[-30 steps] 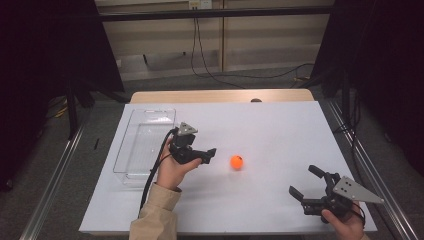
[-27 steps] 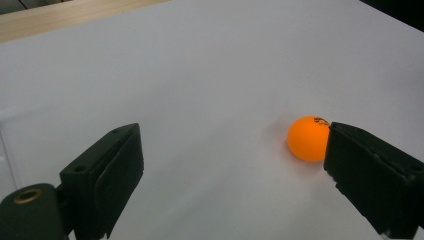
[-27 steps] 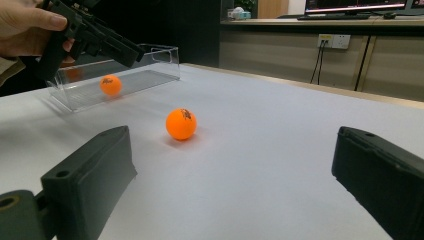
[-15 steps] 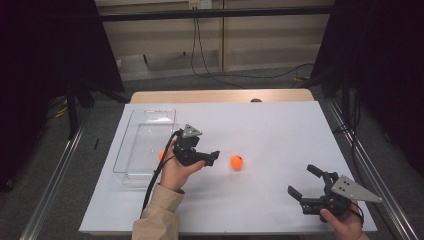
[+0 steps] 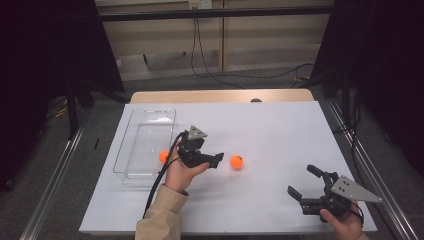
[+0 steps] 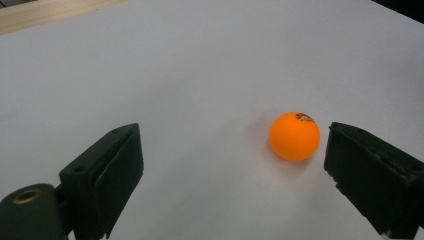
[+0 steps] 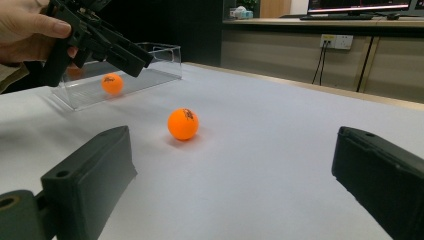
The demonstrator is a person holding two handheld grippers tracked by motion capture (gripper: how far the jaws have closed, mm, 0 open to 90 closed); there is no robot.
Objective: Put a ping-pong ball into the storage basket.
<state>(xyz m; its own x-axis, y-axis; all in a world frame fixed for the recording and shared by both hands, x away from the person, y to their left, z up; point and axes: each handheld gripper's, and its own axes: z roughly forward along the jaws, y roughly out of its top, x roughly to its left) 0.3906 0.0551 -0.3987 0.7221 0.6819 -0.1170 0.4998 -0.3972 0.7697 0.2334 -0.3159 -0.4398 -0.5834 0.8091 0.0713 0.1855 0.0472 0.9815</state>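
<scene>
Nearest, right gripper sits at the table's near right corner, jaws spread wide, nothing between them; further in, left gripper points at the loose orange ball on the white table, jaws wide too, ball just beside the right-hand jaw in the left gripper view, not touched; small dark print on the ball, too small to read; second orange ball lies inside the clear tray at left; beyond the table, wall socket, unlabelled
</scene>
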